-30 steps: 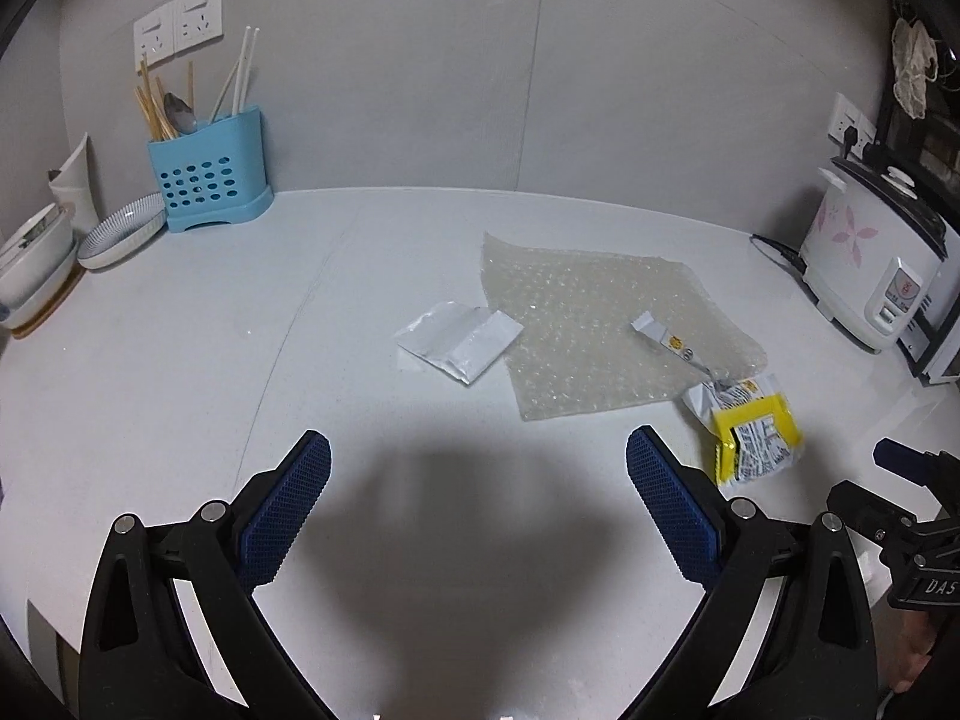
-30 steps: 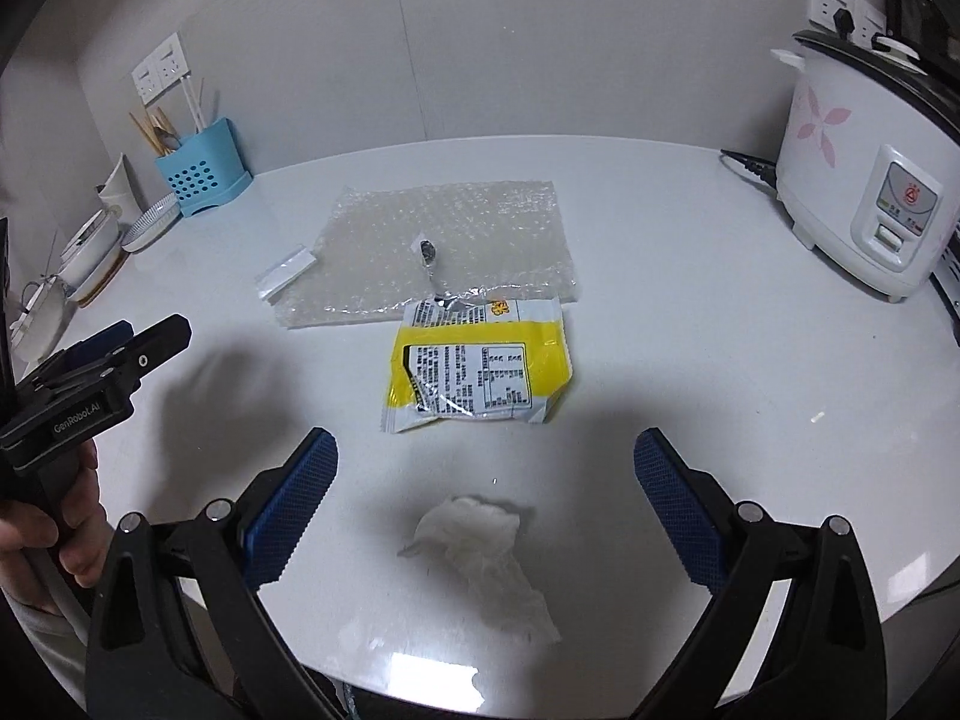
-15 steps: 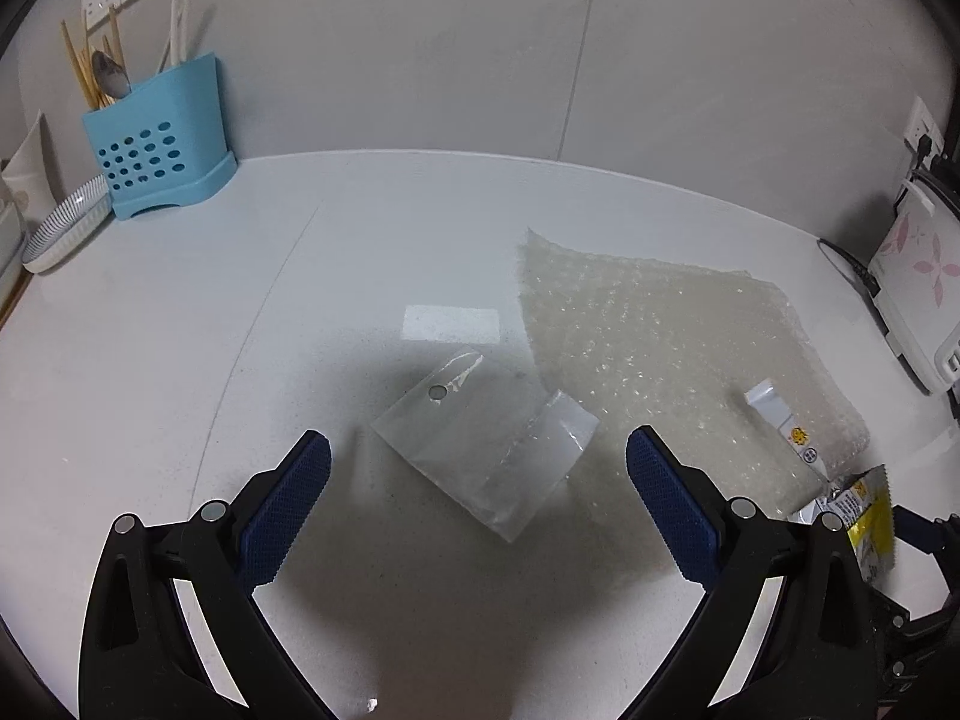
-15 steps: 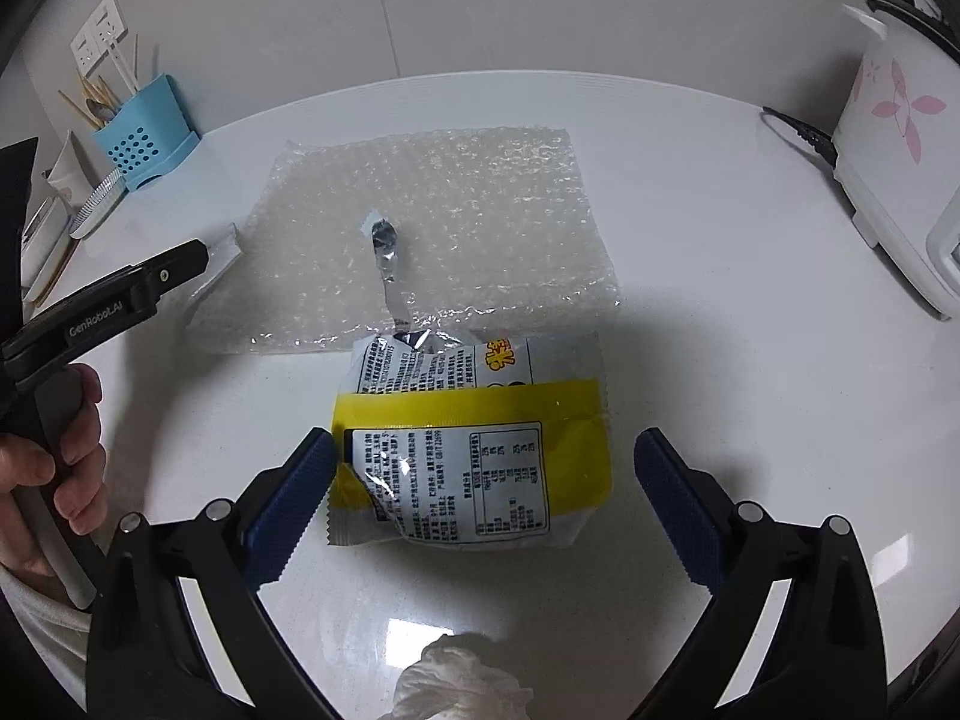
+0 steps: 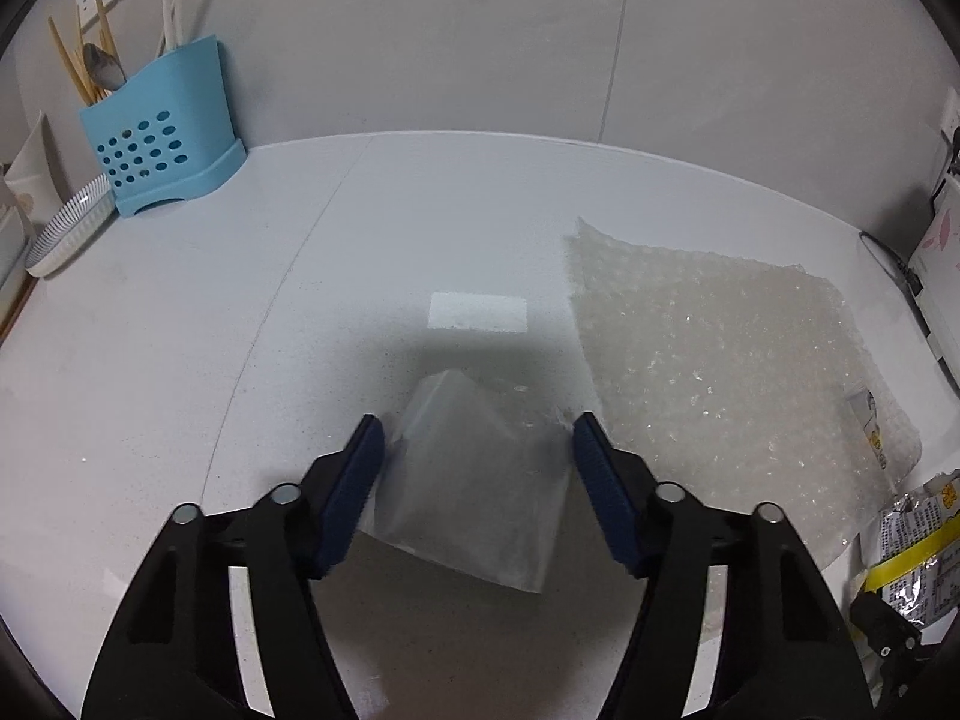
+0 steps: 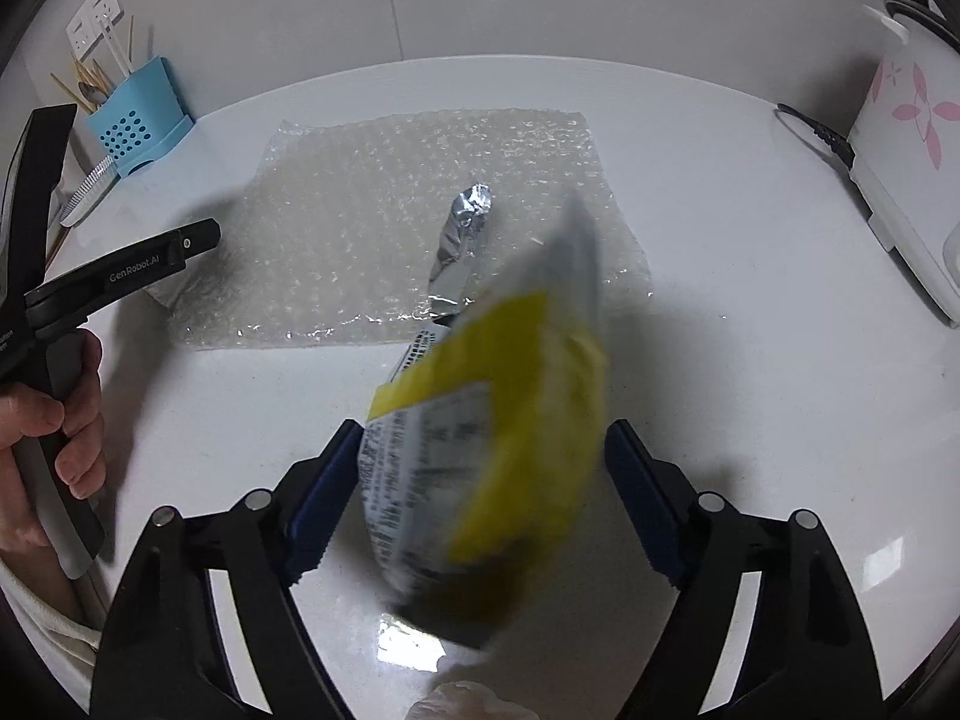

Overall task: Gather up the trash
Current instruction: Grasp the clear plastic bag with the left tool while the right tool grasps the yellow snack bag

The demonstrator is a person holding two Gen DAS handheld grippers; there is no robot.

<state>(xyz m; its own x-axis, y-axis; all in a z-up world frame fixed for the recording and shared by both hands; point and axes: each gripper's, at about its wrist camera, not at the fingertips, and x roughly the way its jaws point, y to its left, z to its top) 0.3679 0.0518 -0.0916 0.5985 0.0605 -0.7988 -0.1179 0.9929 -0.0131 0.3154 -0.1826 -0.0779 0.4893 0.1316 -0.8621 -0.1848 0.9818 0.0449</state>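
Note:
In the left wrist view a small clear plastic bag (image 5: 474,474) lies between my left gripper's (image 5: 474,456) fingers, which have narrowed around it and press its edges; its near end bends up. In the right wrist view a yellow and silver snack packet (image 6: 486,450) tilts up, blurred, between my right gripper's (image 6: 486,474) fingers, which have closed in on its sides. A sheet of bubble wrap (image 5: 720,372) lies on the white counter (image 5: 180,360), also seen from the right (image 6: 372,228), with a torn foil strip (image 6: 462,240) on it.
A blue utensil holder (image 5: 162,138) and a striped dish (image 5: 69,234) stand at the back left. A white rice cooker (image 6: 906,168) with its cord stands at the right. A crumpled tissue (image 6: 468,702) lies at the near edge.
Both grippers moved forward and down onto their items and narrowed. The clear bag buckled between the left fingers. The snack packet tipped up between the right fingers.

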